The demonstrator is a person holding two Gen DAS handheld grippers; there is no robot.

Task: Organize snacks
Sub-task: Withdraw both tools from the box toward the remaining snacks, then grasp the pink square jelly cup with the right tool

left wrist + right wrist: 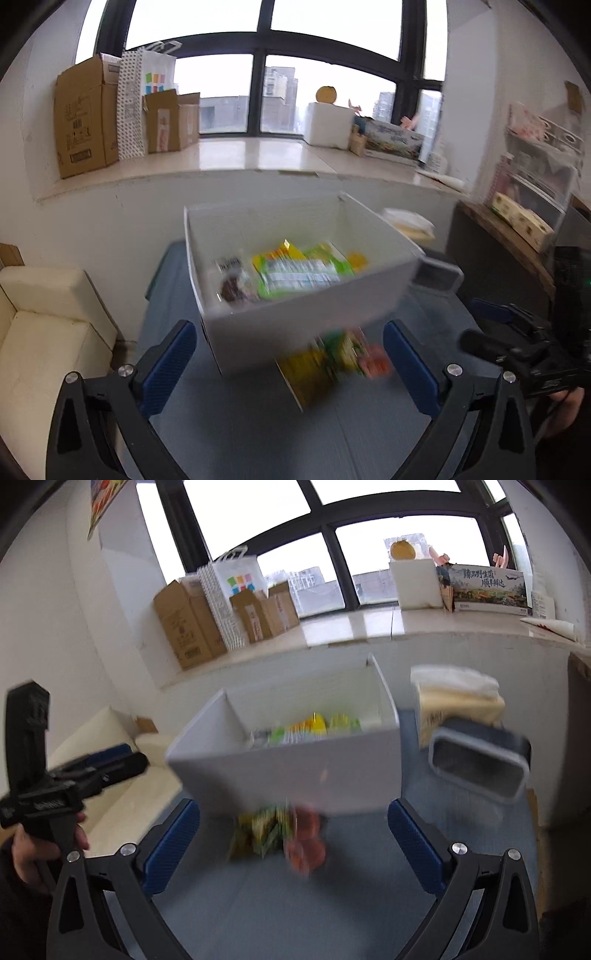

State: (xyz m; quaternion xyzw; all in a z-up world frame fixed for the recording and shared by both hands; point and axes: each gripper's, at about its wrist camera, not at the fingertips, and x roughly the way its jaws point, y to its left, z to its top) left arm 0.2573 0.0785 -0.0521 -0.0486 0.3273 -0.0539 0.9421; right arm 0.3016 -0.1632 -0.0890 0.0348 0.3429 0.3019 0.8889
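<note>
A white open box (295, 321) stands on the blue-grey table and holds several snack packets (295, 273), green, yellow and dark. It also shows in the right wrist view (295, 775). More packets, yellow-green and orange-red (332, 362), lie on the table in front of the box; they also show in the right wrist view (280, 834). Both views are motion-blurred. My left gripper (291, 365) is open and empty, its fingers either side of the loose packets. My right gripper (295, 845) is open and empty, likewise facing them. The right gripper shows at the left view's right edge (517, 350).
A grey rimmed container (480, 768) and a cream box with a white cloth (458, 698) stand right of the white box. A cream sofa (44, 332) is at the left. Cardboard boxes (88, 118) line the windowsill. A shelf unit (532, 192) stands at the right.
</note>
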